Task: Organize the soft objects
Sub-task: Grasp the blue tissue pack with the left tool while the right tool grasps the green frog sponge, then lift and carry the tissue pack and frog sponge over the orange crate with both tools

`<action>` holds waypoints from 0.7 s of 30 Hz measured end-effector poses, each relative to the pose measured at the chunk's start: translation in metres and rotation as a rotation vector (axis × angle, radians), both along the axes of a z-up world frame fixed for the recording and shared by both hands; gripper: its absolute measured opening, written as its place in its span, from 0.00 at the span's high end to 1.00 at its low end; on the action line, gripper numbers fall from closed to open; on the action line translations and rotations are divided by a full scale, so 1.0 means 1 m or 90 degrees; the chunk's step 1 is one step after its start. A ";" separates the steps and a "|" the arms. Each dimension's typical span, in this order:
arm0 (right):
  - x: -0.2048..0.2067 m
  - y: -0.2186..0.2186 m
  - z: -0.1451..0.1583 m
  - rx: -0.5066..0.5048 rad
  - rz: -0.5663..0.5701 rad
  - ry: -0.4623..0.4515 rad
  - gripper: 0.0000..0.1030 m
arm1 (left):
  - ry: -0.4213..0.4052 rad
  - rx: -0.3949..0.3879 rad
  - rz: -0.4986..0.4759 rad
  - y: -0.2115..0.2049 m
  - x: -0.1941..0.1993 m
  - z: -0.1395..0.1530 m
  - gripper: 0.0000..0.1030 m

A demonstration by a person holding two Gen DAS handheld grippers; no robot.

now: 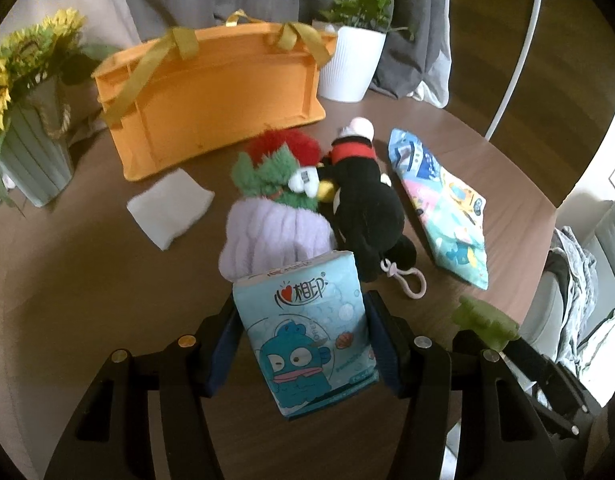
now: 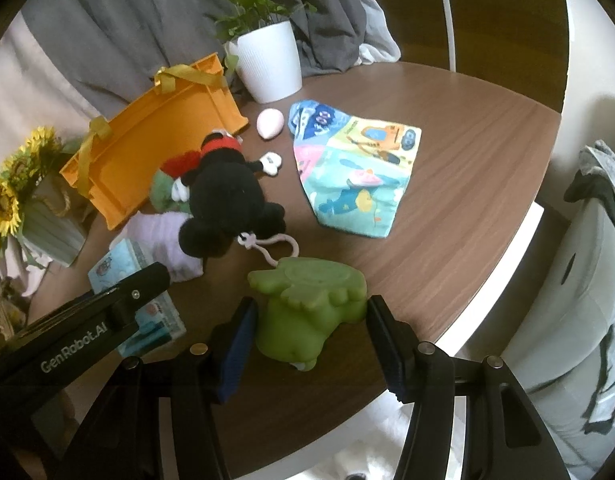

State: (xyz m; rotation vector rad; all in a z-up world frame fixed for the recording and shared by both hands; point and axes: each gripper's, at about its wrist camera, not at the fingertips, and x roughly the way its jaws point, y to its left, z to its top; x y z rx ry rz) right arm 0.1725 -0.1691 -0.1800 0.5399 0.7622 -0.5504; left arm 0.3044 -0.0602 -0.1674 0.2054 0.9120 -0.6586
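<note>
A: What is the left gripper (image 1: 305, 344) doing?

B: Its two pads are pressing on the sides of a blue tissue pack (image 1: 307, 336), which is standing upright between them, over the brown table (image 1: 87, 300).

A: And the right gripper (image 2: 309, 340)?

B: It is clamping a soft green toy (image 2: 307, 308) between its blue pads, near the table's front edge. The left gripper's black arm is crossing the lower left of the right wrist view, with the tissue pack showing beside it.

A: What is lying just beyond the tools?

B: A rolled lilac cloth (image 1: 275, 236) is sitting right behind the tissue pack. A black plush mouse (image 1: 367, 208) is lying beside it, its pink loop (image 1: 411, 284) trailing toward the green toy. A green and red plush (image 1: 279, 164) is touching the mouse's far side.

A: Farther out?

B: A cartoon-print cloth (image 2: 355, 172) is lying flat to the right, apart from the plush toys. A folded white cloth (image 1: 169, 208) is lying to the left. A pink egg-shaped thing (image 2: 270, 123) is resting near the white plant pot (image 2: 269, 66). The orange bag (image 1: 211, 96) is standing at the back, with sunflowers (image 1: 15, 64) at the far left.
</note>
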 end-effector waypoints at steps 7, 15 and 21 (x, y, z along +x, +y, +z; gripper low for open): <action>-0.001 0.002 0.029 -0.028 -0.006 -0.019 0.44 | -0.021 -0.029 -0.011 0.010 0.001 0.023 0.44; 0.001 0.007 0.071 -0.081 -0.011 -0.053 0.44 | -0.052 -0.069 -0.017 0.019 0.006 0.054 0.44; 0.012 0.012 0.096 -0.114 0.003 -0.074 0.44 | -0.075 -0.081 -0.015 0.020 0.017 0.073 0.44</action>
